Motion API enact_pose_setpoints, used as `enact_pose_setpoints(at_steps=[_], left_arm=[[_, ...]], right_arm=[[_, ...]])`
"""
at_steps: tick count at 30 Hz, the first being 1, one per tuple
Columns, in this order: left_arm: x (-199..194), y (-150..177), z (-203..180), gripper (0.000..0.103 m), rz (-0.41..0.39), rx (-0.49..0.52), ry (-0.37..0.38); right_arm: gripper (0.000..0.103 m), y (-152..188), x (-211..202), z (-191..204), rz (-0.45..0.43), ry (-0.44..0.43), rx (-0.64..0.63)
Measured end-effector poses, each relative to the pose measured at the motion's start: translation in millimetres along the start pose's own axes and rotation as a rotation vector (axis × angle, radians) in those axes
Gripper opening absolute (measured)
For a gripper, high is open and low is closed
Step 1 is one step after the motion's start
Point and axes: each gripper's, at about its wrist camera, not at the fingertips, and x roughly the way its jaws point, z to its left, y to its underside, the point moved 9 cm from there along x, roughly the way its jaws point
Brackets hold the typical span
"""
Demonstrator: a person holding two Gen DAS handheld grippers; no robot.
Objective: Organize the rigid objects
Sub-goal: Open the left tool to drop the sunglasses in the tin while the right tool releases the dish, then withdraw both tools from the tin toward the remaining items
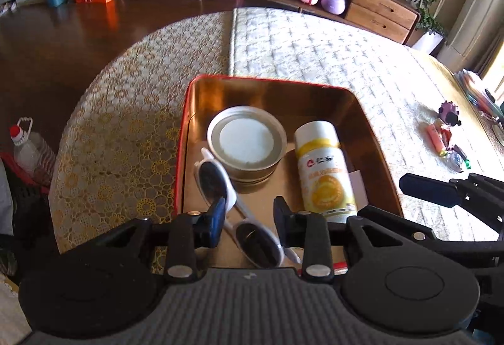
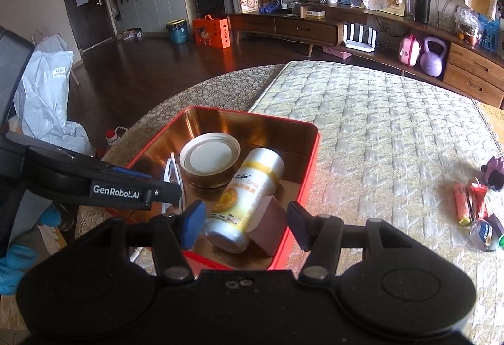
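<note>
A red tin tray (image 1: 267, 81) (image 2: 252, 115) with a gold inside lies on the table. It holds a round tin with a white lid (image 1: 247, 145) (image 2: 209, 157), a white and yellow bottle (image 1: 324, 175) (image 2: 245, 197) lying on its side, and white sunglasses (image 1: 217, 181). A brown ribbed block (image 2: 267, 227) leans on the bottle. My left gripper (image 1: 249, 212) is open over the tray's near edge, with the sunglasses between its fingers. My right gripper (image 2: 245, 220) is open around the bottle's base and the block, with a gap showing beside the block.
The tray sits where a lace tablecloth (image 1: 126, 124) meets a quilted mat (image 1: 315, 46). Snack wrappers and a small toy (image 1: 447, 137) (image 2: 472, 203) lie on the mat to the right. A plastic oil bottle (image 1: 28, 146) stands on the floor at left.
</note>
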Motion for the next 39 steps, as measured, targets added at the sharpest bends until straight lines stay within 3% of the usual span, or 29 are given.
enact_pose_setpoints(at_steps=[1,3,18,26,33,39], left_arm=[[-2.6,-0.6,-2.2,0.044,-0.008,0.005,0.001],[-9.2,-2.4,-7.0,0.064,-0.034,0.015,0.002],[-32.7,-6.7,-57.2,0.068,-0.089,0.119,0.031],[-37.1,-6.6,-92.7,0.072,-0.108,0.155,0.049],[-34.7,-8.2,-132.7,0.080,-0.121,0.202,0.060],[-22.5,-10.2,-166.3,0.081,-0.111,0.217,0.076]], right_arm=[[0.057,-0.1,-2.4,-1.8,-0.006,0.001,0.009],[0.059,-0.3,-8.4,-5.8,-0.018,0.000,0.032],[0.083,1.9,-64.0,-45.8,-0.131,0.037,0.132],[0.095,18.2,-90.8,-84.8,-0.178,0.111,0.195],[0.101,30.8,-116.2,-131.5,-0.224,0.187,0.255],[0.103,44.9,-129.9,-169.0,-0.229,0.240,0.291]])
